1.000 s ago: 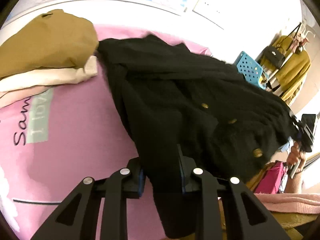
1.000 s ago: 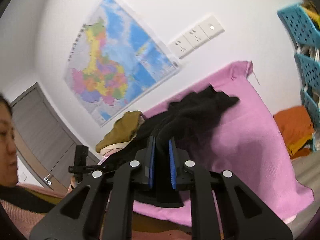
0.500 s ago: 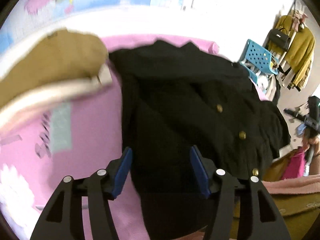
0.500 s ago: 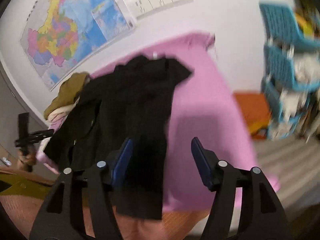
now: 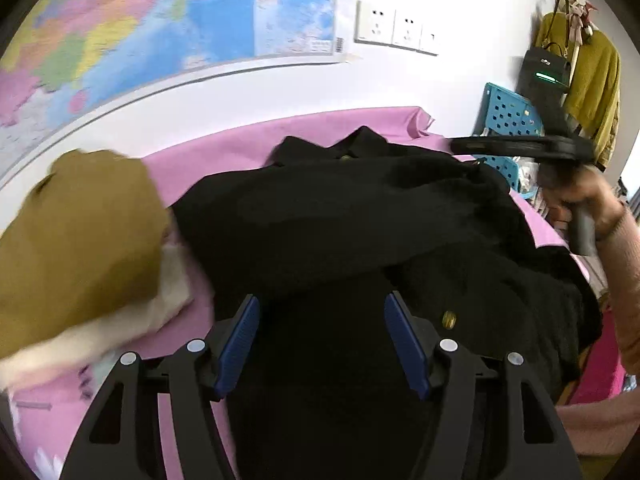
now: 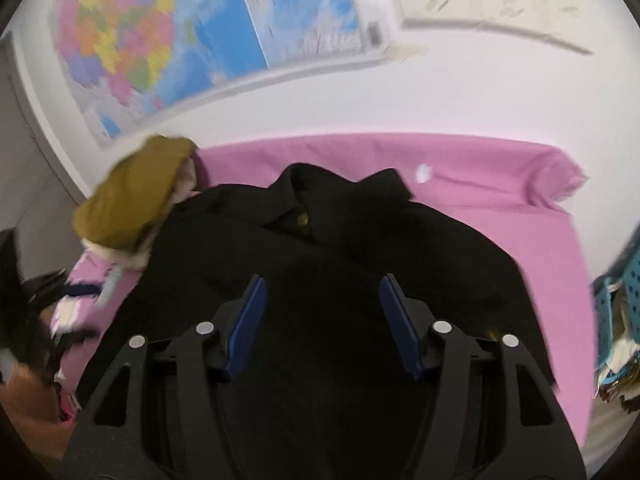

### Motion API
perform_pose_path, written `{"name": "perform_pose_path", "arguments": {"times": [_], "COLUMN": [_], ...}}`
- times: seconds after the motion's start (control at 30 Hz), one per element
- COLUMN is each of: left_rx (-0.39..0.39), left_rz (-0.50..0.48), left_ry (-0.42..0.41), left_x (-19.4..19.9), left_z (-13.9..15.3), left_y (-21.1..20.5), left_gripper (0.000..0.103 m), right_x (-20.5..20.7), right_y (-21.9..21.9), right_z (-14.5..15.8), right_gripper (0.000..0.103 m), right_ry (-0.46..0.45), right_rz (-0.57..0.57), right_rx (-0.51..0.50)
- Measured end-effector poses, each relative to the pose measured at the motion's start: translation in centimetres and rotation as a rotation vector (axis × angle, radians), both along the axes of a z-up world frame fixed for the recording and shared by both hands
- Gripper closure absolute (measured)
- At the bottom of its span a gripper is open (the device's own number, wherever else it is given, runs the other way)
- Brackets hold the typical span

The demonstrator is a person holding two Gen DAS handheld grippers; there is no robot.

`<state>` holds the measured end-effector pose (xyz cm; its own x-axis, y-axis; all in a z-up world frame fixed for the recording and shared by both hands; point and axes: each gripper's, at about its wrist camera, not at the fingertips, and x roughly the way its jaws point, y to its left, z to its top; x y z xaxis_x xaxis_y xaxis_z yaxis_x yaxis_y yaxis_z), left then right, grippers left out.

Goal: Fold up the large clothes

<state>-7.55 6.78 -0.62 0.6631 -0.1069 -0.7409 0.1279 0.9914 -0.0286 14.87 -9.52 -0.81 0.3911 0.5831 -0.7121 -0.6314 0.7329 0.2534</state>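
Observation:
A black buttoned garment lies spread on the pink cloth-covered surface, collar at the far side; it also shows in the right wrist view. My left gripper is open, its jaws wide apart just above the garment's near part, holding nothing. My right gripper is also open and empty over the garment's middle. In the left wrist view the right gripper body hovers above the garment's right shoulder, held by a hand.
A stack of folded clothes with a mustard top sits left of the garment, touching its edge; it also shows in the right wrist view. A blue basket rack and hanging yellow clothes stand at right. A wall map hangs behind.
Both grippers were shut on the black garment a second ago; they opened and let it drop onto the pink surface. Both now point lower over the laid garment.

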Motion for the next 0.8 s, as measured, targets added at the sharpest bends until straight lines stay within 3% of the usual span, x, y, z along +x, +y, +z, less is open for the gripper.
{"name": "perform_pose_path", "arguments": {"times": [0.1, 0.2, 0.33, 0.43, 0.5, 0.53, 0.57, 0.63, 0.7, 0.8], "left_rx": [-0.028, -0.066, -0.096, -0.108, -0.127, -0.131, -0.135, -0.144, -0.147, -0.146], "left_rz": [-0.018, -0.027, -0.035, -0.037, -0.036, -0.038, -0.039, -0.036, -0.039, -0.04], "left_ry": [0.008, 0.042, 0.086, 0.111, 0.119, 0.118, 0.115, 0.102, 0.094, 0.089], "left_x": [2.4, 4.3, 5.5, 5.9, 6.1, 6.0, 6.0, 5.9, 5.5, 5.3], "left_z": [-0.4, -1.3, -2.7, -3.7, -4.0, -4.1, -4.1, -4.1, -4.0, -4.0], "left_y": [-0.5, -0.2, 0.2, 0.5, 0.7, 0.8, 0.9, 1.0, 1.1, 1.0], "left_gripper": [0.039, 0.039, 0.038, 0.038, 0.038, 0.038, 0.038, 0.038, 0.037, 0.036], "right_x": [4.0, 6.0, 5.2, 4.8, 4.4, 4.2, 4.1, 4.5, 5.2, 5.0], "right_y": [4.0, 7.3, 9.4, 10.4, 10.4, 10.2, 10.0, 9.1, 7.5, 6.6], "right_z": [-2.0, -4.4, -5.9, -6.1, -5.8, -5.4, -5.1, -4.3, -3.9, -3.5], "right_gripper": [0.045, 0.037, 0.025, 0.044, 0.067, 0.091, 0.097, 0.098, 0.097, 0.089], "right_ry": [0.102, 0.186, 0.151, 0.065, 0.035, 0.022, 0.0, -0.017, 0.046, 0.064], "right_rz": [-0.042, -0.072, -0.081, -0.096, -0.062, -0.043, -0.052, -0.064, -0.062, -0.031], "right_rx": [-0.029, -0.109, -0.192, -0.249, -0.239, -0.224, -0.232, -0.198, -0.127, -0.093]}}
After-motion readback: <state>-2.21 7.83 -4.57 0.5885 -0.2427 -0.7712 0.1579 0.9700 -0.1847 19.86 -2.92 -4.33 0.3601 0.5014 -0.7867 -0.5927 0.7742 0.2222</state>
